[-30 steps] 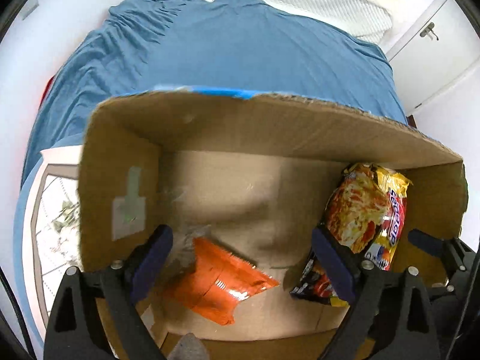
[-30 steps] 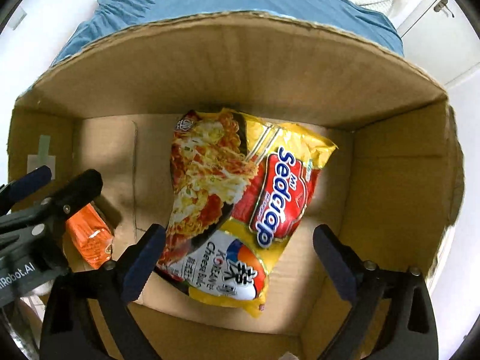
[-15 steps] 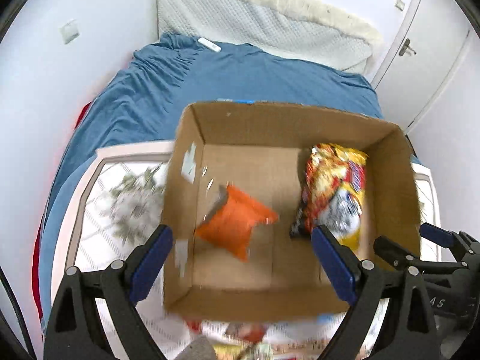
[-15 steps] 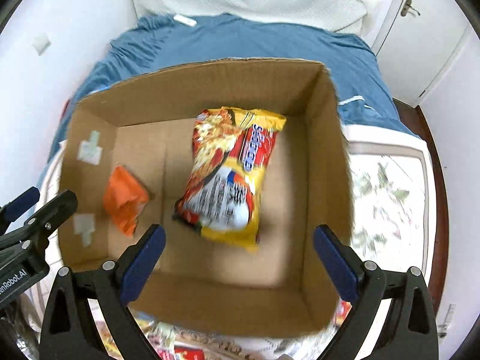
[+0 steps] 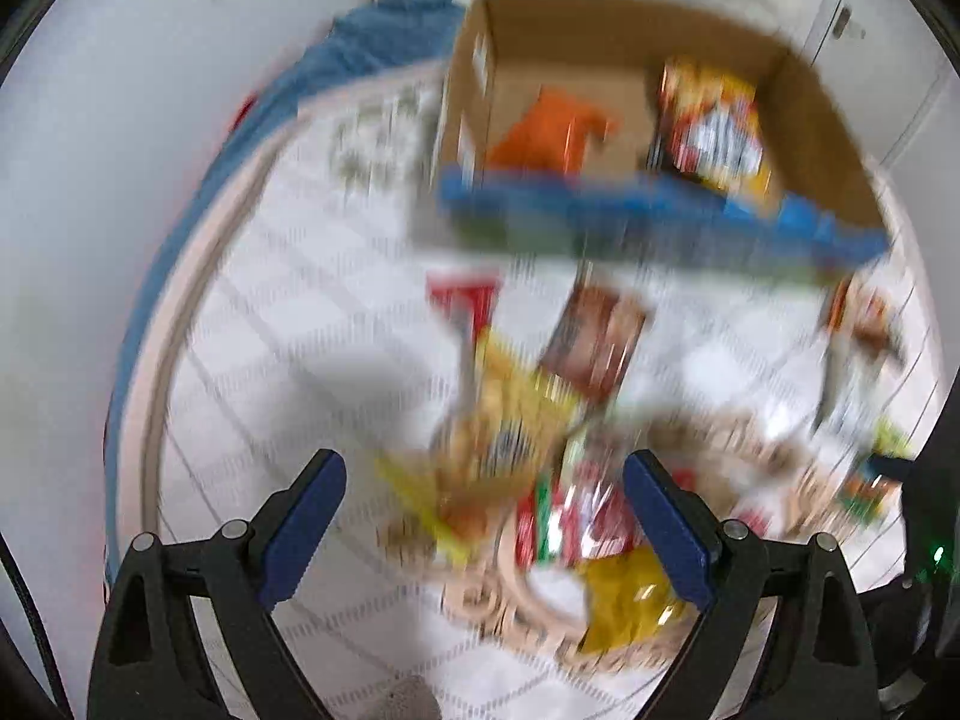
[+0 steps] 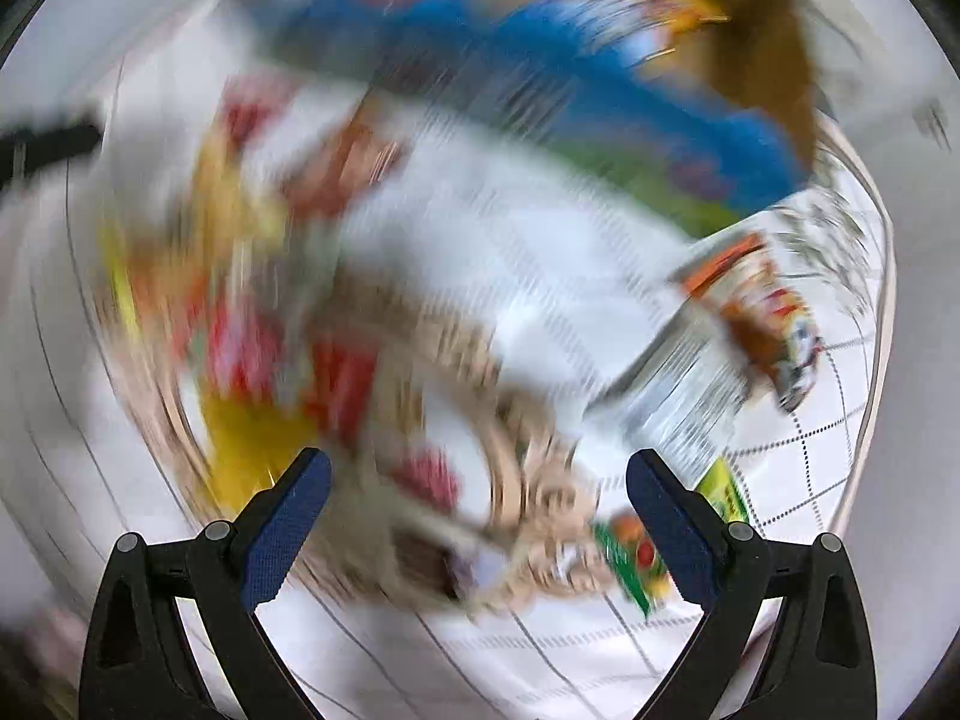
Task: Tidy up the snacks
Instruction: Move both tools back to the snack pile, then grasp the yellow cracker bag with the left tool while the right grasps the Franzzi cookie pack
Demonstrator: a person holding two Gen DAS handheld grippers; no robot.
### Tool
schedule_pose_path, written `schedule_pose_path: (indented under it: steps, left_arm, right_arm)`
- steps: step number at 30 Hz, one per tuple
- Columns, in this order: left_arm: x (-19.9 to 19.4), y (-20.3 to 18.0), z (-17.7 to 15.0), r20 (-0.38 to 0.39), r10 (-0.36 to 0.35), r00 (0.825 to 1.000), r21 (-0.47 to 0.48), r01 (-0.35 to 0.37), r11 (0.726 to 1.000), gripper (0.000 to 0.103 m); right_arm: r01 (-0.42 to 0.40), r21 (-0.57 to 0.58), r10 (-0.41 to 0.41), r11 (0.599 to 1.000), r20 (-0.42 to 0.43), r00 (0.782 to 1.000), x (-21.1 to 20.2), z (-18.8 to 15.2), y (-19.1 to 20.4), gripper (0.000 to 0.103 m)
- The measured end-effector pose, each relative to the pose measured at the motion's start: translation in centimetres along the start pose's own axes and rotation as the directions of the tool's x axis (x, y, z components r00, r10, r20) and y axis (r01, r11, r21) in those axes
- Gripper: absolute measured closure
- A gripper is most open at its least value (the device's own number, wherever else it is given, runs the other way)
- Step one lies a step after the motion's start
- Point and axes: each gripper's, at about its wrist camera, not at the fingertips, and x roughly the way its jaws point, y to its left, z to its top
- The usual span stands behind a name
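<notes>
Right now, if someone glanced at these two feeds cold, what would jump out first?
The open brown cardboard box at the top of the left wrist view, with an orange snack packet and a yellow-and-red noodle packet inside. Below it, a jumble of bright snack wrappers lies on the white quilted cover, ahead of the open, empty left gripper. The right wrist view is badly smeared, with the right gripper open too.

The box stands at the far side of the bed cover. In it, one packet lies left and a noodle bag right. Before the box, loose snacks lie together on the cover.
</notes>
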Motion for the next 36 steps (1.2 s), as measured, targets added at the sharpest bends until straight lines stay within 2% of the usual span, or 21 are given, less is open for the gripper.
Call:
schedule_pose_path:
  steps: [3,6,11,14,16,19,22,24,26,28,30,31,33,36]
  left_arm:
    - [2.6,-0.1,-2.9,-0.073,0.015,0.997,-0.004,-0.015,1.000,0.009]
    - [3.9,0.1,-4.5,-0.103,0.042,0.994,-0.002,-0.042,0.999,0.009]
    - [4.9,0.2,-5.3,-0.118,0.076,0.990,0.012,-0.075,0.997,0.009]
    - [5.2,0.3,-5.4,-0.120,0.101,0.988,0.037,-0.097,0.995,0.009]
    - [5.4,0.2,-5.0,-0.114,0.119,0.986,0.062,-0.112,0.992,0.009]
    - [6.0,-0.5,-3.9,-0.103,0.139,0.985,0.105,-0.129,0.986,0.009]
    - [7.3,-1.5,-2.5,-0.115,0.156,0.981,0.153,-0.138,0.979,0.009]
    - [8.4,-2.4,-1.8,-0.119,0.175,0.977,0.186,-0.152,0.971,0.009]
    - [9.3,-3.2,-1.4,-0.122,0.198,0.973,0.218,-0.168,0.961,0.008]
    - [10.4,-4.3,-0.9,-0.111,0.245,0.963,0.268,-0.208,0.941,0.008]
    - [11.4,-5.0,-0.4,-0.099,0.290,0.952,0.311,-0.247,0.918,0.008]
    - [12.1,-5.4,-0.1,-0.091,0.319,0.943,0.336,-0.272,0.902,0.008]
    - [12.8,-5.9,0.6,-0.081,0.339,0.937,0.361,-0.290,0.887,0.008]
    - [13.5,-6.4,1.6,-0.083,0.337,0.938,0.372,-0.284,0.884,0.008]
  right_arm:
    - [0.087,-0.187,-0.103,0.979,-0.076,0.992,3.4,-2.2,3.1,0.002]
    - [0.117,-0.306,-0.163,0.945,-0.132,0.978,6.2,-3.7,4.8,0.002]
    - [0.082,-0.410,-0.166,0.908,-0.174,0.971,8.5,-4.7,6.4,0.003]
    - [0.080,-0.436,-0.176,0.896,-0.185,0.967,9.7,-5.1,6.7,0.011]
    - [0.034,-0.368,-0.120,0.929,-0.214,0.969,10.1,-5.1,5.6,0.022]
    - [-0.043,-0.183,-0.001,0.982,-0.231,0.973,9.7,-4.6,2.8,0.024]
    - [-0.114,0.064,0.125,0.991,-0.193,0.973,9.1,-4.3,-0.9,0.026]
    - [-0.158,0.232,0.195,0.960,-0.144,0.970,8.7,-4.5,-3.3,0.028]
    - [-0.206,0.400,0.256,0.893,-0.075,0.964,8.3,-5.1,-5.6,0.028]
    - [-0.237,0.515,0.292,0.824,-0.026,0.956,8.5,-5.7,-7.4,0.028]
    - [-0.244,0.562,0.300,0.790,-0.009,0.954,8.9,-6.3,-8.4,0.027]
    - [-0.244,0.578,0.304,0.779,-0.008,0.953,9.1,-6.3,-8.9,0.024]
    - [-0.255,0.592,0.319,0.765,-0.004,0.948,9.8,-6.1,-9.2,0.016]
    - [-0.254,0.592,0.326,0.765,-0.016,0.945,9.7,-5.1,-9.5,0.013]
